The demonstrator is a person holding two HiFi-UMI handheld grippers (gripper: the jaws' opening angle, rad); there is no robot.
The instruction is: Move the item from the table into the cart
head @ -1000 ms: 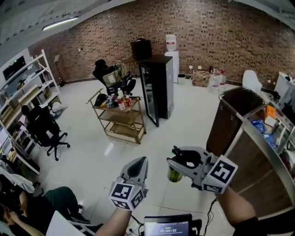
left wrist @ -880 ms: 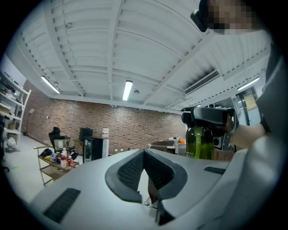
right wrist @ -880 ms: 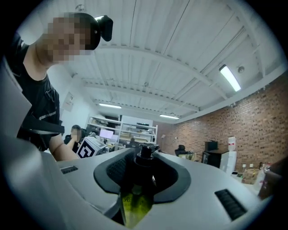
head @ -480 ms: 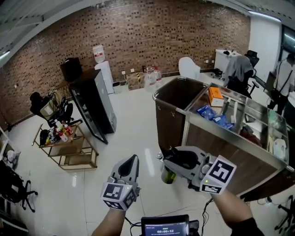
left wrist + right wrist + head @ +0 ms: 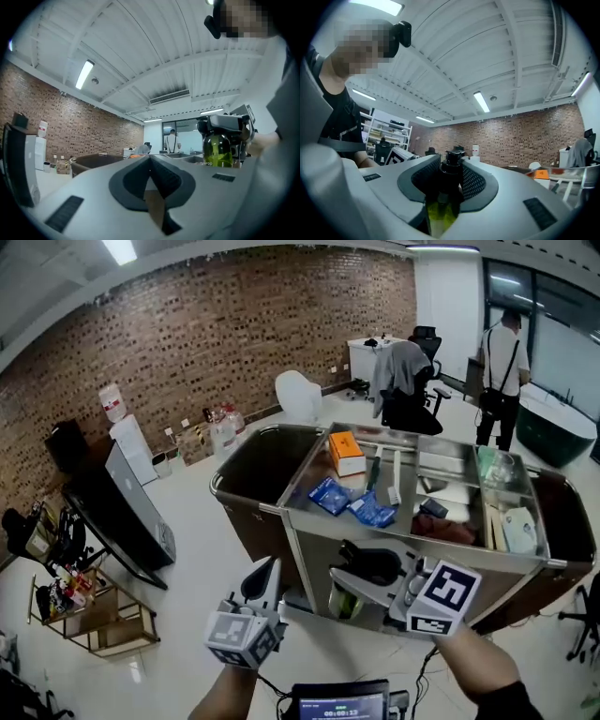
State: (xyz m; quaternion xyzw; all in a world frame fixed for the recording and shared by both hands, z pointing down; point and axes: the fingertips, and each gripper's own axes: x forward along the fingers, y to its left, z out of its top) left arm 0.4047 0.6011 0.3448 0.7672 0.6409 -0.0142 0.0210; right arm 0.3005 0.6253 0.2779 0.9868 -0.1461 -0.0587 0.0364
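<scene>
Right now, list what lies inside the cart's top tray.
An orange box, blue packets and white packages lie in the top tray. Whatever sits beneath them is covered.

One cart (image 5: 246,500). In cart: one orange box (image 5: 347,453), two blue packets (image 5: 330,495). Before cart: one green bottle (image 5: 345,601), two claws: left claw (image 5: 266,570), right claw (image 5: 364,568). Beyond cart: one person (image 5: 502,352).

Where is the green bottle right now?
Head view, lower centre-right: the green bottle is clamped in the right gripper's jaws, just short of the cart's near side.
</scene>
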